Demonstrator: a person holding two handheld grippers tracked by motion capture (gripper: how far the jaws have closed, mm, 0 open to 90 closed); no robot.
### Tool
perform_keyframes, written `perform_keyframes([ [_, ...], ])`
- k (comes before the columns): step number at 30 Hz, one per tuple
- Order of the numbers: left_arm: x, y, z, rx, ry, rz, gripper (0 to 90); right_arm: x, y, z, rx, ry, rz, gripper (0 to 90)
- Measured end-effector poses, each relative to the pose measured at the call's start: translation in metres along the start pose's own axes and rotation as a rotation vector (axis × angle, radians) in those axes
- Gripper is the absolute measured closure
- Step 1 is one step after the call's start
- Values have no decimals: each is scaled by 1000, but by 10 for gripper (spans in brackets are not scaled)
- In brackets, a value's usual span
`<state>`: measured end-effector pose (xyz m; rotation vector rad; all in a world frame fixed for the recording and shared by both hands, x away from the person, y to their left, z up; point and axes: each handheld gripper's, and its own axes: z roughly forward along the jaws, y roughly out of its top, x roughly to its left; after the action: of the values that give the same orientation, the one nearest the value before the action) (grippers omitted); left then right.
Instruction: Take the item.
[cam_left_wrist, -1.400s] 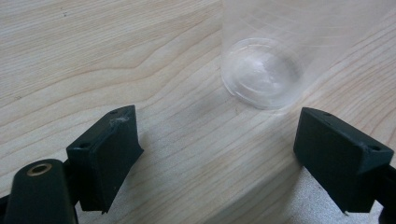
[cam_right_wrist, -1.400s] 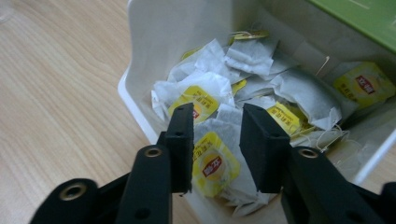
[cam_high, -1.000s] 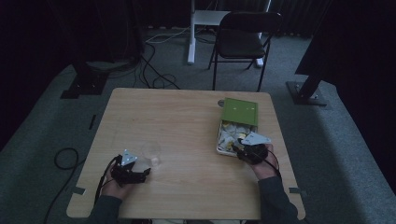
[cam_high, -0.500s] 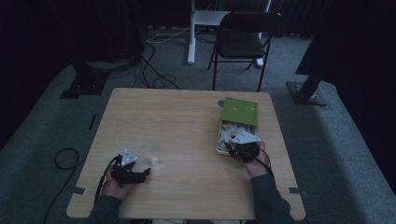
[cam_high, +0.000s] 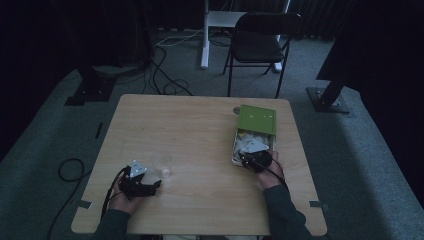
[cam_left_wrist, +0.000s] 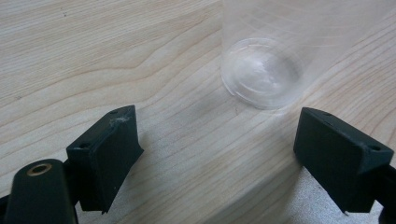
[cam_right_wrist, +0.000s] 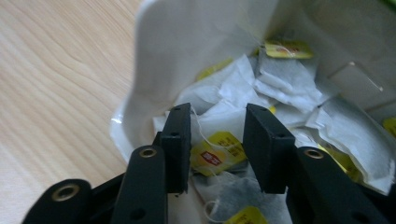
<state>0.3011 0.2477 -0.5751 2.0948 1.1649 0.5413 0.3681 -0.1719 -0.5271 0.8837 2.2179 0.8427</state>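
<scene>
Tea bag (cam_right_wrist: 219, 151) w/ yellow tag lies partly buried among others in the box (cam_high: 235, 150) at table's (cam_high: 200, 125) 3 o'clock, long axis unclear, between right gripper's (cam_right_wrist: 217, 140) just-narrowing, not yet pinching jaws; left gripper (cam_left_wrist: 215, 154) gapes before clear cup (cam_left_wrist: 266, 70), top cropped.

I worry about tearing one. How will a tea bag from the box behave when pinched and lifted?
The tea bags look limp, so one likely sags. Their thin paper may tear if squeezed hard. Strings and yellow tags lie tangled, so neighbours might lift too.
</scene>
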Motion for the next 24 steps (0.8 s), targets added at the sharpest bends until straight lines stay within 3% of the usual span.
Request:
perform_keyframes([
  [7,0,0,0,0,0,0,151,-2,2,-2,-2,-31,17,830],
  [10,0,0,0,0,0,0,151,-5,2,-5,-7,-37,27,872],
  [24,0,0,0,0,0,0,151,-13,5,-27,-93,-44,55,900],
])
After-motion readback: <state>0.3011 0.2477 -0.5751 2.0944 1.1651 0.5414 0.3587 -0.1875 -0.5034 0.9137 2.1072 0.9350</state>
